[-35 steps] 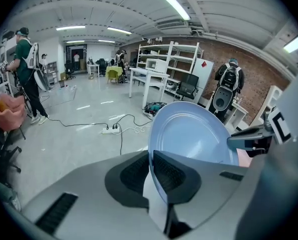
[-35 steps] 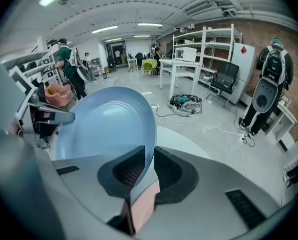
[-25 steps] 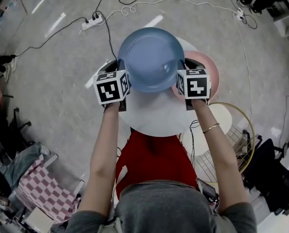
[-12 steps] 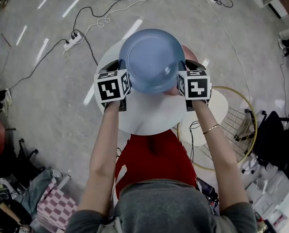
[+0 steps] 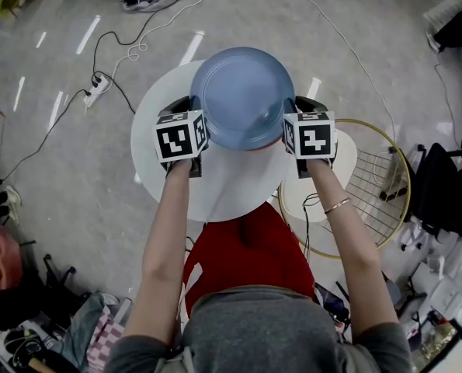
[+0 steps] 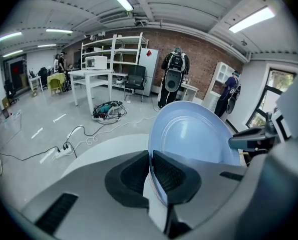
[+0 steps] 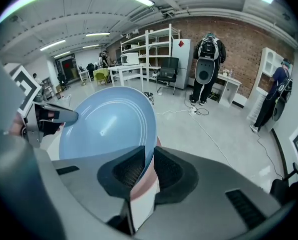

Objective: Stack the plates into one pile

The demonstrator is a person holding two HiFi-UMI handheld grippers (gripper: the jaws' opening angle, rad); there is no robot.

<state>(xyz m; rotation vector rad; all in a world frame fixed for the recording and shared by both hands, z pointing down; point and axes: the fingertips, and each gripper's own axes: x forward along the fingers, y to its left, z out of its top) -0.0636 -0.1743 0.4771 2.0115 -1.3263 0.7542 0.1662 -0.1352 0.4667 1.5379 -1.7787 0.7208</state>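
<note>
A blue plate (image 5: pixel 242 95) hangs above the round white table (image 5: pixel 223 189), held by its two sides. My left gripper (image 5: pixel 194 115) is shut on its left rim, and my right gripper (image 5: pixel 291 115) is shut on its right rim. In the left gripper view the blue plate (image 6: pixel 194 134) rises tilted from the left gripper (image 6: pixel 151 164). The right gripper view has the blue plate (image 7: pixel 106 124) in the right gripper (image 7: pixel 145 166), with a pink plate (image 7: pixel 157 144) just below it. From the head view the pink plate is almost wholly hidden under the blue one.
A gold-rimmed wire basket stand (image 5: pixel 382 185) stands right of the table. Cables and a power strip (image 5: pixel 99 84) lie on the floor to the left. A black chair (image 5: pixel 440 185) is at the far right. Shelves and tables stand farther off.
Both grippers have carried the blue plate to the right across the table. The pink plate, plainly seen beside it a second ago, now lies covered beneath it.
</note>
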